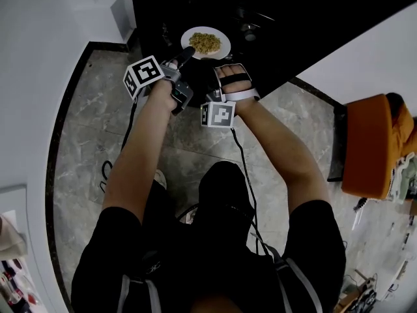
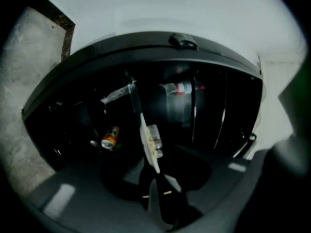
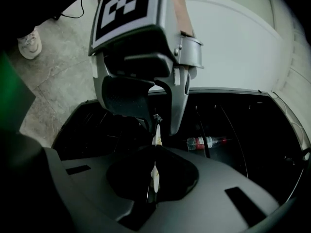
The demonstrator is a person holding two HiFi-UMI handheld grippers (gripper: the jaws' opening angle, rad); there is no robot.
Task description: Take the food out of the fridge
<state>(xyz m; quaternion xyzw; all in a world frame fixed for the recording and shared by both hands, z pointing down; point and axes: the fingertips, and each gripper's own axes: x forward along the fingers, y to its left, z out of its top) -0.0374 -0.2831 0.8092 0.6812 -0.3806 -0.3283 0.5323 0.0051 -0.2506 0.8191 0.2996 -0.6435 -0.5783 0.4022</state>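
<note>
The open, dark fridge (image 1: 293, 38) fills the top of the frame. At top centre, against its dark inside, a white plate (image 1: 193, 36) holds yellow rice (image 1: 206, 42). The right gripper (image 1: 220, 67) is clamped on the plate's rim. The left gripper (image 1: 185, 56) stands open around it.

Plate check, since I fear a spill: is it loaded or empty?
Loaded: the plate carries a heap of yellow food in its middle, with bare white rim around it, in the head view.
</note>
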